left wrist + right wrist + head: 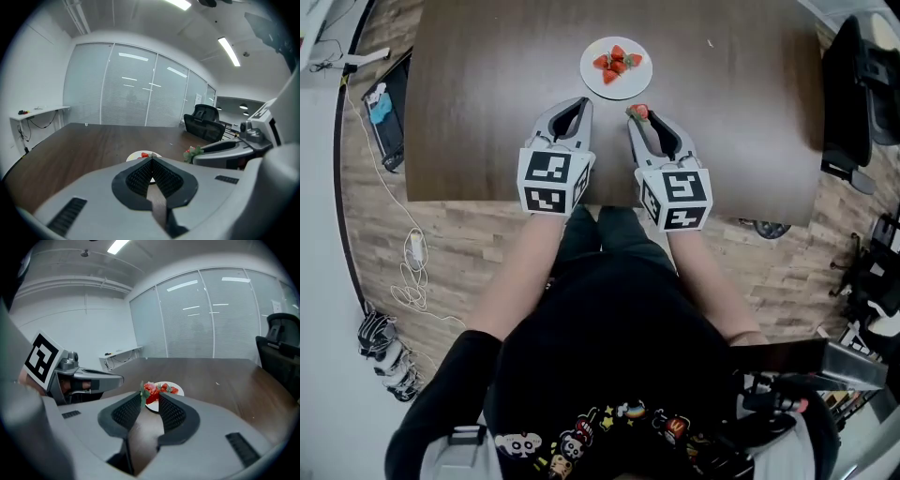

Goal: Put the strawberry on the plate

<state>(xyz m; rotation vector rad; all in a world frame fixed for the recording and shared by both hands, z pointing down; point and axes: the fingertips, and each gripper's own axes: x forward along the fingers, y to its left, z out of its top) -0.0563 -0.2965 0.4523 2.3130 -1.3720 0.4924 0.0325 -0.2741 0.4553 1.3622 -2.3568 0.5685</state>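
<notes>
The right gripper point(638, 116) has its jaws clamped on the strawberry point(149, 391), right at their tips. It hangs over the desk point(478, 112), just short of the plate's point(592, 81) near rim. The left gripper point(581, 103) sits beside it, jaws together and empty. That shallow pinch could let the fruit slip onto the desk, and a harder squeeze may bruise it. The berries point(616, 62) already on the plate leave little room, so it might roll off.

We see the left gripper point(151, 161) with jaws pressed together, a white plate point(135, 156) on the tabletop point(79, 145) just beyond, and the right gripper point(197, 157) pinching a strawberry point(191, 152) alongside.
</notes>
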